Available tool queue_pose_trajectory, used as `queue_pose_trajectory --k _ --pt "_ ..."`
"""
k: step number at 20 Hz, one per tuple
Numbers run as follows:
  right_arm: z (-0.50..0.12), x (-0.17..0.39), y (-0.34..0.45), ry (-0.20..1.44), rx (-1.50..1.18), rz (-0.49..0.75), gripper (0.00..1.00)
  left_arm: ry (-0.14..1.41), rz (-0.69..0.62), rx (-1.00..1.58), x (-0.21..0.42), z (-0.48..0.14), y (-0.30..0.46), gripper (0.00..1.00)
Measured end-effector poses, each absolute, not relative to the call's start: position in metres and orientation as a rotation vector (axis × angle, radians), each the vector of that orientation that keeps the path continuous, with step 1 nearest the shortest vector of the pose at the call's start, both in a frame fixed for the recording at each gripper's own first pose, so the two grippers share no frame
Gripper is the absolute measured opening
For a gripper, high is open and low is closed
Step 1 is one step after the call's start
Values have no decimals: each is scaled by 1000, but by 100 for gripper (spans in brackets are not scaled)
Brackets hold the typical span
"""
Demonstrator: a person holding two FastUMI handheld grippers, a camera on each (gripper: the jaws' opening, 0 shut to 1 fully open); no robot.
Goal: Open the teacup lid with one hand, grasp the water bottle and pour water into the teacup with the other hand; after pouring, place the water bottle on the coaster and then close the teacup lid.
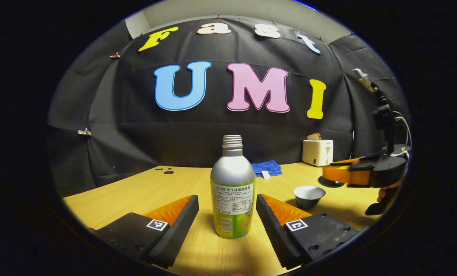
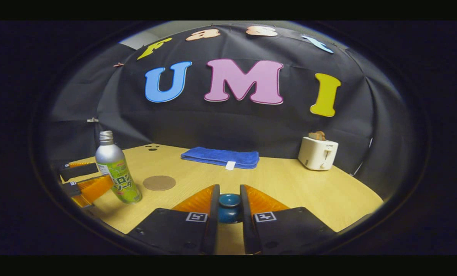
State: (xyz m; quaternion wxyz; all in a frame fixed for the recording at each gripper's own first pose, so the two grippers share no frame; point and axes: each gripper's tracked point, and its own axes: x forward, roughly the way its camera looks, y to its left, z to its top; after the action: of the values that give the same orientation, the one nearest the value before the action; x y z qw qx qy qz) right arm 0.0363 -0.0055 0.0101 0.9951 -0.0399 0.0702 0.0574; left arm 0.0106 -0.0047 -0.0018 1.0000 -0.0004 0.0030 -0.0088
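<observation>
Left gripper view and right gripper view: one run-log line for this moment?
left gripper: open, straddling silver-and-green metal water bottle | right gripper: shut on blue round teacup lid | teacup: uncovered | brown round coaster: bare

A staged recording booth, not a real kitchen; black cloth hangs as the wall behind and to the sides, clipped up in folds, with a pale room wall showing above it. A wooden table carries a few household props: a white toaster; a folded blue towel; a round coaster.
</observation>
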Motion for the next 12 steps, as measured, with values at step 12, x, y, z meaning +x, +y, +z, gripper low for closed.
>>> queue_pose_trajectory --k 12 --pt "-25 3 -47 185 66 104 25 13 -61 4 51 -1 -17 96"
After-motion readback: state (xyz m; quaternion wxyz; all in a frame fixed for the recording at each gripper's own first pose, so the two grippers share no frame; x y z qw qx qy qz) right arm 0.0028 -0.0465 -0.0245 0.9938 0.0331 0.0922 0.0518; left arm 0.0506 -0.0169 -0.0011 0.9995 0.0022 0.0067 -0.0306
